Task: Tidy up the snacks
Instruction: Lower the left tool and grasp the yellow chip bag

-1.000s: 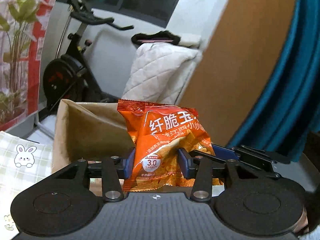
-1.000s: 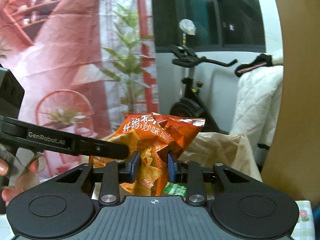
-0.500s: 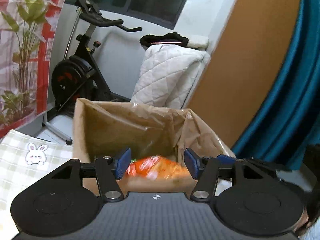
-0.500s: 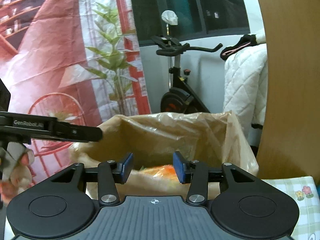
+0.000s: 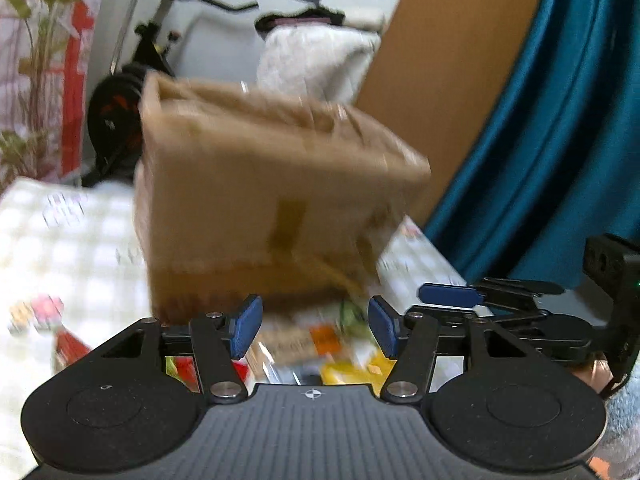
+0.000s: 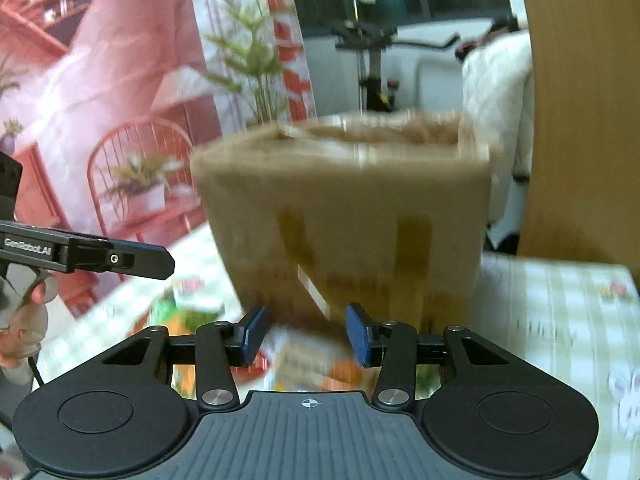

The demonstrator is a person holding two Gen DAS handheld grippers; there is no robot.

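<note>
A brown cardboard box [image 5: 276, 196] stands open-topped on the checked tablecloth; it also shows in the right wrist view [image 6: 352, 216]. Both views are motion-blurred. My left gripper [image 5: 315, 326] is open and empty, low in front of the box above several loose snack packets [image 5: 320, 348]. My right gripper [image 6: 306, 334] is open and empty, also low before the box, over blurred snack packets [image 6: 320, 364]. The right gripper's fingers [image 5: 452, 295] show at the right of the left wrist view. The left gripper's finger [image 6: 120, 258] shows at the left of the right wrist view.
The checked tablecloth [image 5: 72, 248] spreads left of the box and right of it [image 6: 560, 312]. A wooden panel [image 6: 580, 120] and a teal curtain [image 5: 560, 140] stand behind. An exercise bike [image 5: 132, 92] and a white quilt [image 5: 316, 60] are beyond the table.
Both grippers let go of the orange snack bags, which dropped into the box. Both then moved down and back, so the box's outside now fills the views.
</note>
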